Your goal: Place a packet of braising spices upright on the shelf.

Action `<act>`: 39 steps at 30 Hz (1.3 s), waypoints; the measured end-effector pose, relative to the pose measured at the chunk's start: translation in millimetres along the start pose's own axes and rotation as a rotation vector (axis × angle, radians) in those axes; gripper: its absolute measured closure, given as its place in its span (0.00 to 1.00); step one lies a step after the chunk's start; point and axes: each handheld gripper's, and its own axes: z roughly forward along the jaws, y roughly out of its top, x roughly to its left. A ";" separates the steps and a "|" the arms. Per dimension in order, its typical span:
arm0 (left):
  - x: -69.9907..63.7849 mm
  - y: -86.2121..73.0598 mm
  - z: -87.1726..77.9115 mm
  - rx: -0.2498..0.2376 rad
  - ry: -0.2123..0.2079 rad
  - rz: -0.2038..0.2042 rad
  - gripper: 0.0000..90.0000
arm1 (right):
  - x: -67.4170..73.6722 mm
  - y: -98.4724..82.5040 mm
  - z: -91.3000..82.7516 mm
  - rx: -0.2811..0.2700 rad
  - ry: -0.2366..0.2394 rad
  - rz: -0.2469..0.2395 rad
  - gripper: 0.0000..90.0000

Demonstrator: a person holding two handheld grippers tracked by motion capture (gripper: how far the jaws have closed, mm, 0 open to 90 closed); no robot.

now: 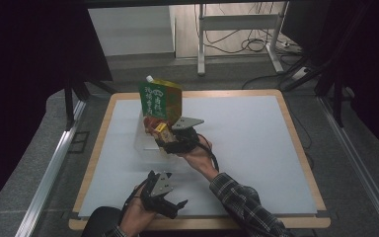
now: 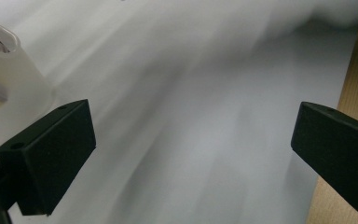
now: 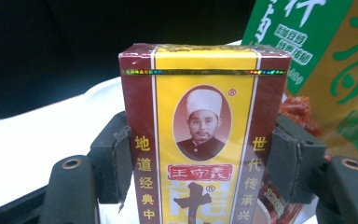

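A: Maroon-and-yellow cardboard box point(image 3: 204, 135) location?
B: Pinched by right gripper point(image 3: 205, 163), at clear plastic container point(image 1: 145, 140) near white worktop's point(image 1: 246, 148) far-left corner, beside green-and-yellow spouted pouch point(image 1: 160, 101)
A: Left gripper point(image 2: 191, 140)?
B: Spread, near front edge

left gripper point(image 1: 164, 196): black, grey three-cornered plate | right gripper point(image 1: 170, 138): black, grey plate, black cable | jaws: blocky, screw holes | sleeve point(image 1: 244, 205): dark plaid

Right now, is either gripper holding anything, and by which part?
The right gripper clamps the maroon-and-yellow box by its two narrow sides. The left gripper is open, holding nothing.
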 end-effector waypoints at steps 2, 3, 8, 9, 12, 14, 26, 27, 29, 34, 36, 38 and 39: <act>0.2 -0.1 0.1 0.001 0.000 -0.001 0.00 | 0.6 -0.6 -0.3 0.004 -0.004 -0.004 0.36; 0.2 -0.1 0.1 0.001 0.000 -0.001 0.00 | 0.3 -1.4 -0.4 0.006 -0.005 -0.001 0.36; -0.4 -0.1 0.7 0.005 0.001 0.001 0.00 | 0.6 -5.4 -2.5 0.011 -0.012 0.006 0.37; -0.4 -0.1 0.7 0.005 0.001 0.001 0.00 | 0.6 -5.4 -2.5 0.011 -0.012 0.006 0.37; -0.6 0.0 0.8 0.004 0.003 0.000 0.00 | 0.1 -6.7 -4.5 0.024 -0.012 0.009 0.36; -0.4 0.0 0.9 0.005 0.004 0.000 0.00 | -1.1 -7.0 -6.0 0.030 -0.009 0.018 0.36; 0.3 -0.1 0.7 0.001 0.003 0.000 0.00 | -3.3 0.6 -7.8 0.071 -0.001 0.017 0.22; 0.3 -0.1 0.7 0.001 0.003 0.000 0.00 | -3.3 0.6 -7.8 0.071 -0.001 0.017 0.22; 0.2 0.0 0.7 0.001 0.003 0.001 0.00 | -2.6 4.0 -9.7 0.099 -0.007 0.007 0.13; 0.1 -0.2 0.7 0.000 0.004 -0.002 0.00 | -3.3 6.7 -18.9 0.122 0.004 0.007 0.08; 0.2 -0.1 0.6 -0.001 0.003 -0.002 0.00 | -5.5 7.8 -25.1 0.127 0.002 0.019 0.07; 0.2 -0.1 0.7 -0.001 0.003 -0.003 0.00 | -6.5 8.2 -27.3 0.133 0.005 0.022 0.07; 0.2 -0.1 0.8 -0.001 0.003 -0.002 0.00 | -7.7 8.8 -31.3 0.139 0.002 0.024 0.07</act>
